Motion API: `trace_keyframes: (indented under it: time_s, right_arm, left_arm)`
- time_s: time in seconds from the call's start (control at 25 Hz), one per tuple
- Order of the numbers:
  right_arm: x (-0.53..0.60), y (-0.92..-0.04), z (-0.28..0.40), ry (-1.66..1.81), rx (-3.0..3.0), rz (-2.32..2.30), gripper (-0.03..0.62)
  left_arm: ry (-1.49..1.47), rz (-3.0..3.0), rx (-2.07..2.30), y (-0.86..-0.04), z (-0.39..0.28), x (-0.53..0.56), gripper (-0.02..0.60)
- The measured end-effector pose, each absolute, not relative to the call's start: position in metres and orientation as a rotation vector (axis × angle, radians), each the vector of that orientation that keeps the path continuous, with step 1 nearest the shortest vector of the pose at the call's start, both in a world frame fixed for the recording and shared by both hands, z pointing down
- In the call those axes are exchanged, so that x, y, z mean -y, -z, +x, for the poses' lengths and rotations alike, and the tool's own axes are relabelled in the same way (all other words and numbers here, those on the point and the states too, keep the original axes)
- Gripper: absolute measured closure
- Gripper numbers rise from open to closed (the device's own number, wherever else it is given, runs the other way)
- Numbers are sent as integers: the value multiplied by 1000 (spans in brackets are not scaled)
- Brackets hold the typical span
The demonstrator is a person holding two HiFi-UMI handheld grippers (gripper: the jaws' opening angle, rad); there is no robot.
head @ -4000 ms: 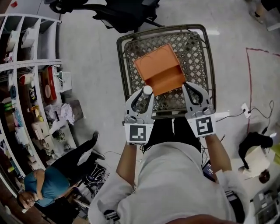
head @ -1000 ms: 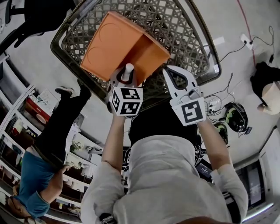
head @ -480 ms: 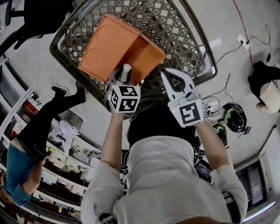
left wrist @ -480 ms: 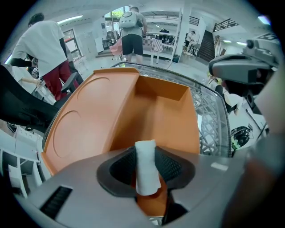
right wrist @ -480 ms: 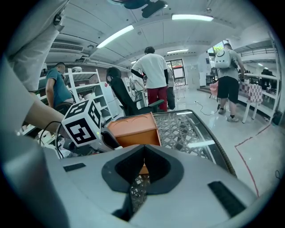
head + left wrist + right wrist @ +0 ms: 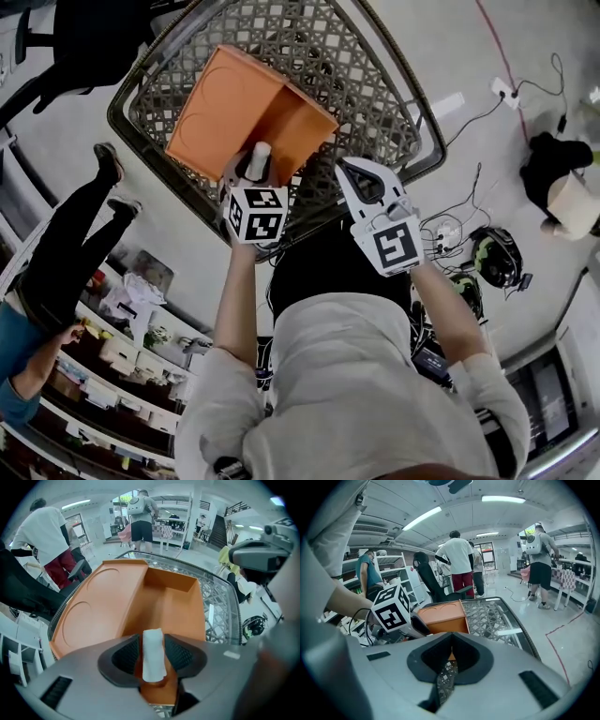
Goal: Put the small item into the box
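An orange box [image 6: 286,127] lies in a wire shopping cart [image 6: 384,66] with its lid [image 6: 220,98] flipped open to the left. My left gripper [image 6: 253,167] hovers over the near edge of the box's open compartment [image 6: 173,604]. A small white cylinder-like item [image 6: 153,658] stands between its jaws, which are opening; thin gaps show beside the item. The same item [image 6: 257,155] shows in the head view. My right gripper [image 6: 352,172] is shut with nothing in it, over the cart's near rim, right of the box [image 6: 440,617].
A person's legs [image 6: 56,248] are on the floor left of the cart, near shelves [image 6: 122,375] full of goods. A dark chair [image 6: 84,37] stands at the far left. Cables and a helmet [image 6: 497,255] lie on the floor at right. Other people [image 6: 457,559] stand beyond the cart.
My left gripper has carried the white item a little farther over the box's open compartment. The right gripper has shifted slightly left. The person at left has walked on.
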State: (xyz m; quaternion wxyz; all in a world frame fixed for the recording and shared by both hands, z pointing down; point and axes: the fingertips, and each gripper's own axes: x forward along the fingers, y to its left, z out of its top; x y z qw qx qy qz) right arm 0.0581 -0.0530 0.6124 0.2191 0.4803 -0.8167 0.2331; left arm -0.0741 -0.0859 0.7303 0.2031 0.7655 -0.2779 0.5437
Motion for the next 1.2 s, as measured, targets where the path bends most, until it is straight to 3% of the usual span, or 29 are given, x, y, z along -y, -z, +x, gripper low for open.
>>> trace_keyframes:
  time_s: [0.24, 0.72, 1.2]
  right_arm:
    - [53, -583, 52, -617, 2285, 1323, 591]
    - [64, -503, 33, -488, 2430, 1297, 591]
    - [76, -492, 26, -449, 2524, 1128, 591]
  left_arm:
    - [-1479, 2161, 810, -700, -74, 83, 422]
    - [-1071, 2241, 1066, -590, -67, 74, 425]
    - [-947, 2119, 1342, -571, -99, 69, 448]
